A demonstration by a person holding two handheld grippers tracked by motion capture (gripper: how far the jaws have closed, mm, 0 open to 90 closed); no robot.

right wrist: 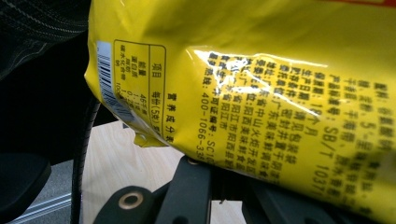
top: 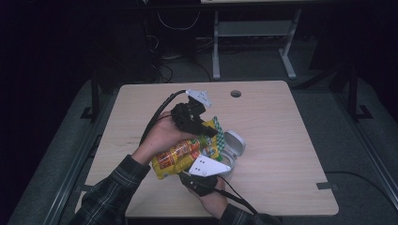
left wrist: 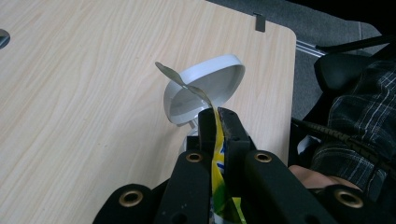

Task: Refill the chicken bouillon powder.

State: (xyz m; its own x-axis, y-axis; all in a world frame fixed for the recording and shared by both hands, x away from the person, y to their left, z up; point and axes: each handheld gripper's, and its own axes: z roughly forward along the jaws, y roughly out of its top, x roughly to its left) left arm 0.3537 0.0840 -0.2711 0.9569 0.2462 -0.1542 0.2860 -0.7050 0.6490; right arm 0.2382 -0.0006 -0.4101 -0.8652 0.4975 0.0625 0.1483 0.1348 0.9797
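Wooden worktop (top: 281, 140), pale, with a round cable hole (top: 235, 93) near the far edge; nothing else resting on it apart from the container.

Yellow snack bag (top: 180, 157), held up off the worktop toward the near edge, above and just beside a white container (top: 230, 165) with its hinged lid (left wrist: 205, 88) flipped open; printed back of the bag with its barcode (right wrist: 108, 88) close to the camera in the right gripper view.

Left gripper (left wrist: 218, 116) clamped tight on the bag's flat top seam, jaws closed to the thickness of the film, a curl of foil edge sticking out past the tips toward the open lid.

Right gripper (top: 202, 173) low under the bag at the near edge of the worktop; bag lying across its jaws and hiding the tips, so cannot tell whether closed on it or merely underneath.

Likely light, soft and crinkly, glossy film prone to slipping; probably puffed with air and brittle contents, so easily crushed by a squeeze on the belly; best taken by the flat sealed seams at either end, top corner for tearing or tipping toward the container.
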